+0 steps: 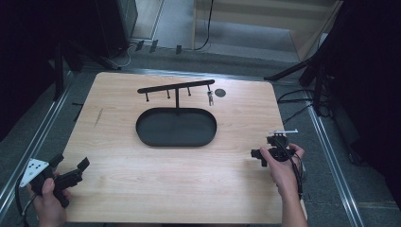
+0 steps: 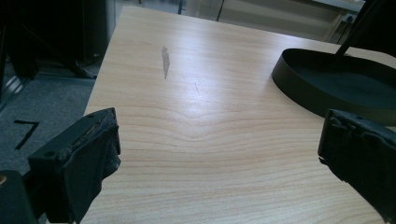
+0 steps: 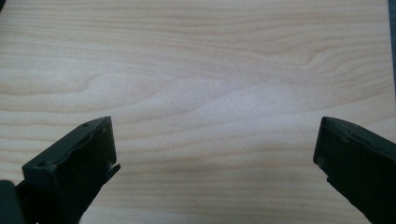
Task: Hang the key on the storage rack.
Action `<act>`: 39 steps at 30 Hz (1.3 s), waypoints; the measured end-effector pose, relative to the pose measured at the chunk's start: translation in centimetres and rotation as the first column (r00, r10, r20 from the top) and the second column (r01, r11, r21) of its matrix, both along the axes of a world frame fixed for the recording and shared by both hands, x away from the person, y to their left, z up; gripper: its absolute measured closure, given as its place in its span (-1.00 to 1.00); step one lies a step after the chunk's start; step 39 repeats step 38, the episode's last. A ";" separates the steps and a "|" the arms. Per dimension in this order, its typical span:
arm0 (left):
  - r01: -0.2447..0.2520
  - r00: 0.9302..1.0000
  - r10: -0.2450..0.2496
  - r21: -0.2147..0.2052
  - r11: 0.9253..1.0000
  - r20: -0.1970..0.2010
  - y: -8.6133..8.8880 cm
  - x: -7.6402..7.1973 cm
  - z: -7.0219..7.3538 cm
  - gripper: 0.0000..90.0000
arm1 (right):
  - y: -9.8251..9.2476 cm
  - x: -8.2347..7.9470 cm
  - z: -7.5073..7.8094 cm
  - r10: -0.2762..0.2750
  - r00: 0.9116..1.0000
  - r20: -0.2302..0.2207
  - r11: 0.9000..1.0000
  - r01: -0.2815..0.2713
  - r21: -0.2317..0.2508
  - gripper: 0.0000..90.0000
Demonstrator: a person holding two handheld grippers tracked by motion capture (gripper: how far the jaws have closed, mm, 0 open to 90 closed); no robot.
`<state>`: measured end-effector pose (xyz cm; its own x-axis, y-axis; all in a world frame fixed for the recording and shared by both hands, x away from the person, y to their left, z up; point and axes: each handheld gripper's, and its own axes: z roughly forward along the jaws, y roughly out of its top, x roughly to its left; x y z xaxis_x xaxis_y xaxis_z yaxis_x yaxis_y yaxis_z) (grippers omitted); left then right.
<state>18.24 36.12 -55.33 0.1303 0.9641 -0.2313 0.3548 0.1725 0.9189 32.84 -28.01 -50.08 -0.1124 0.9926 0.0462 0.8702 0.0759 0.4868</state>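
A black oval tray [image 1: 176,127] is seen at the centre of the high view, set on a pale wooden worktop [image 1: 142,179]. From the tray's far rim a thin black post rises to a horizontal bar [image 1: 176,88] with short pegs hanging under it. A small metal item [image 1: 210,98] hangs from the peg at the right end of the bar; what it is cannot be told. Just right of it, a dark round disc [image 1: 220,92] lies on the worktop. A grey streak [image 1: 98,117] is marked on the wood to the left of the tray.

The left gripper [image 1: 71,171] is held by a hand [image 1: 48,201] at the lower left of the frame, over the worktop's near corner, well apart from the tray. Its jaws are spread wide with nothing between them. In the left gripper view the tray [image 2: 299,79] is shown at the upper right and the streak [image 2: 165,60] at upper centre.

The right gripper [image 1: 269,152] is held by the other hand [image 1: 283,168] at the lower right of the high view. In the right gripper view its jaws are spread wide over bare wood [image 3: 210,84], holding nothing.
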 end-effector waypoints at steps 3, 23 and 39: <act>0.000 1.000 0.000 0.000 1.000 0.000 0.0 0.0 0.0 -1.00 | -0.9 -1.0 -0.6 -0.008 0.999 0.034 1.000 0.008 0.011 -1.00; -0.003 1.000 0.003 0.006 1.000 0.002 -0.1 0.0 0.0 -1.00 | -6.9 -8.5 -4.6 -0.089 0.950 0.299 0.984 0.039 0.171 -1.00; -0.006 1.000 0.006 0.014 1.000 0.002 -0.2 0.0 0.0 -1.00 | -7.5 -10.9 -4.5 -0.120 0.873 0.472 0.979 0.026 0.201 -0.91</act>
